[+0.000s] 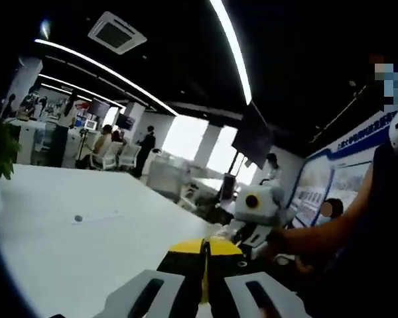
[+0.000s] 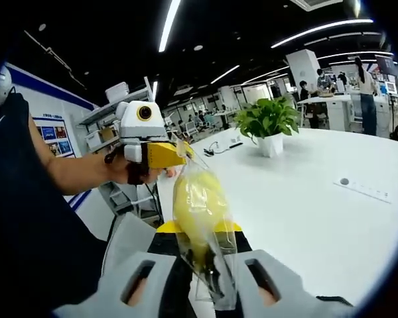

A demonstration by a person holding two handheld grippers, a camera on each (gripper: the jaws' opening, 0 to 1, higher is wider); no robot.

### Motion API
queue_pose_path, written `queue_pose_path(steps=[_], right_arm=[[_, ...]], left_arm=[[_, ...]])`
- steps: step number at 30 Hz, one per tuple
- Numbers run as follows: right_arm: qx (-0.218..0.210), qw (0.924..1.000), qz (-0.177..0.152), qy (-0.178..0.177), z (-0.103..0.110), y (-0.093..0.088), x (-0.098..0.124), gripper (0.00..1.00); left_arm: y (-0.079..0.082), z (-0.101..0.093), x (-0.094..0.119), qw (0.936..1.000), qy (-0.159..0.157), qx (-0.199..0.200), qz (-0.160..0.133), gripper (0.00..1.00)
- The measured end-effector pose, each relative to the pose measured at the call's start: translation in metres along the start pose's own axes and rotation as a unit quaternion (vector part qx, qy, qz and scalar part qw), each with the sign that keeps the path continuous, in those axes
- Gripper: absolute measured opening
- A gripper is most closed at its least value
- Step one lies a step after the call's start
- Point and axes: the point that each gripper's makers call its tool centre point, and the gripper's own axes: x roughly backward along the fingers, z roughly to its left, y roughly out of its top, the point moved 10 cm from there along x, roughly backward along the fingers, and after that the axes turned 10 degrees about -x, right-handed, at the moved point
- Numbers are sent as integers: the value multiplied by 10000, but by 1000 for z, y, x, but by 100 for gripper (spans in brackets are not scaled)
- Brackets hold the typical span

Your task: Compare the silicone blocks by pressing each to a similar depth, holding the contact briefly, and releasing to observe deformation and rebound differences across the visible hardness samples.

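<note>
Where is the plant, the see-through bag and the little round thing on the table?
plant (image 2: 268, 118), right gripper view, on its green leaves.
bag (image 2: 200, 211), right gripper view, on its yellow middle.
round thing (image 2: 344, 181), right gripper view, on its top, on the white table.

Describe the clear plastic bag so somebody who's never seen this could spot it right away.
On the near edge of the white table, find the right gripper. The clear plastic bag stands pinched between its fingers, crinkly, see-through, with something yellow inside.

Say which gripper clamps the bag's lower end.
The right gripper, jaws shut on the clear plastic bag of yellow material; the left gripper meets its top.
</note>
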Motion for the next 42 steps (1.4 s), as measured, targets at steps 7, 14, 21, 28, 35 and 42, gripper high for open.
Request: queue_pose_path(steps=[7, 14, 21, 28, 35, 42], right_arm=[[-22, 9999, -106, 5, -1, 1, -3, 2], [166, 9998, -71, 12, 0, 2, -2, 1], [167, 9998, -78, 16, -1, 4, -2, 1], [177, 9998, -109, 36, -2, 6, -3, 1], [169, 9998, -58, 79, -3, 4, -4, 1], [283, 9990, -299, 199, -8, 4, -7, 6]], left_arm=[[2, 0, 1, 9999, 114, -95, -33, 0], [3, -1, 2, 10000, 98, -1, 3, 0], [3, -1, 1, 9998, 144, -62, -97, 0], [4, 0, 1, 9995, 214, 174, -138, 0], [5, -3, 1, 9995, 313, -92, 21, 0], [9, 0, 2, 9989, 343, 301, -63, 0]])
